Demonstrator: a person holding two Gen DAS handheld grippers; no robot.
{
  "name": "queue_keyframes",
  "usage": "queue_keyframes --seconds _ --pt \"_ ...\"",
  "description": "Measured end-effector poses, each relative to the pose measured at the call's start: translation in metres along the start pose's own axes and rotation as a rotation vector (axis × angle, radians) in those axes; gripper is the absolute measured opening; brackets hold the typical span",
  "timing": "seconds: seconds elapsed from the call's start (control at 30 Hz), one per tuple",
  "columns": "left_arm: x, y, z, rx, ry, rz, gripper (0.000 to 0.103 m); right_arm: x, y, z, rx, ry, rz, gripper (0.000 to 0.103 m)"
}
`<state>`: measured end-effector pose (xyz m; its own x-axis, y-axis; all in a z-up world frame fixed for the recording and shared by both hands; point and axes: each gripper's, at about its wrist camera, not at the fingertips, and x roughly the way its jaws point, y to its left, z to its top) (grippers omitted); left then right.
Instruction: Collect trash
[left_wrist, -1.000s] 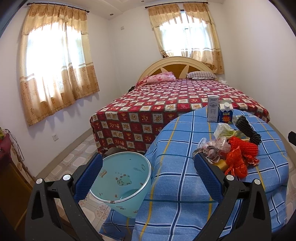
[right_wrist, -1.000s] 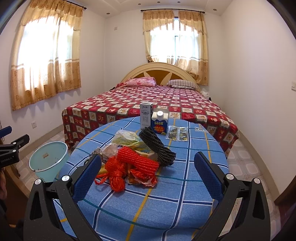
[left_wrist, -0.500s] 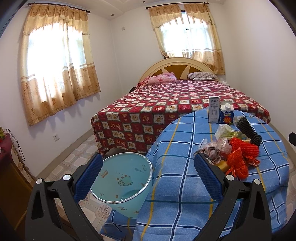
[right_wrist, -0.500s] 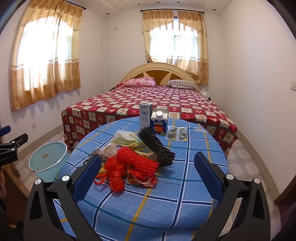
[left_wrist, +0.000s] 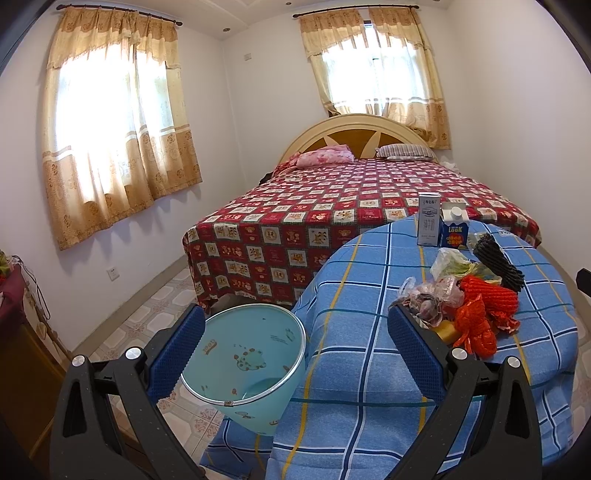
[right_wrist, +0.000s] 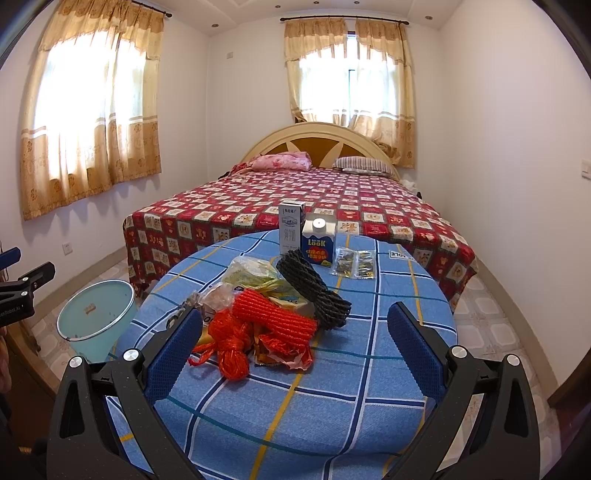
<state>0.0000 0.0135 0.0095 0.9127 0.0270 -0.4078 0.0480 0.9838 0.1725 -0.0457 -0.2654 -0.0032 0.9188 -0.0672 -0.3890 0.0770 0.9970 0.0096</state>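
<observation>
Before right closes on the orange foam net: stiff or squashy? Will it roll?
The orange foam net is an open mesh sleeve, so probably light and squashy between the pads. Its tube shape might roll, but it lies against the orange rope bundle and black foam net, which likely shift too.

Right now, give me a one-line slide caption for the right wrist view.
Open right gripper faces red netting and black netting on the blue checked table; bin at left.

bin (left_wrist: 255, 373) base hidden, packets (right_wrist: 354, 263) unreadable
</observation>
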Motion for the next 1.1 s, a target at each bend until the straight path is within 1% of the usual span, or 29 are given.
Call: queue_keyframes --seconds 0.87,1.1 --pt "0.0 0.004 0.001 0.0 0.006 0.003 0.097 0.007 0.002 -0.006 0.001 0.013 -0.002 0.098" --pt "0.007 -0.003 -0.005 0.014 0.022 0.004 0.097 0.016 -0.001 -0.011 0.001 0.039 -0.014 0.098"
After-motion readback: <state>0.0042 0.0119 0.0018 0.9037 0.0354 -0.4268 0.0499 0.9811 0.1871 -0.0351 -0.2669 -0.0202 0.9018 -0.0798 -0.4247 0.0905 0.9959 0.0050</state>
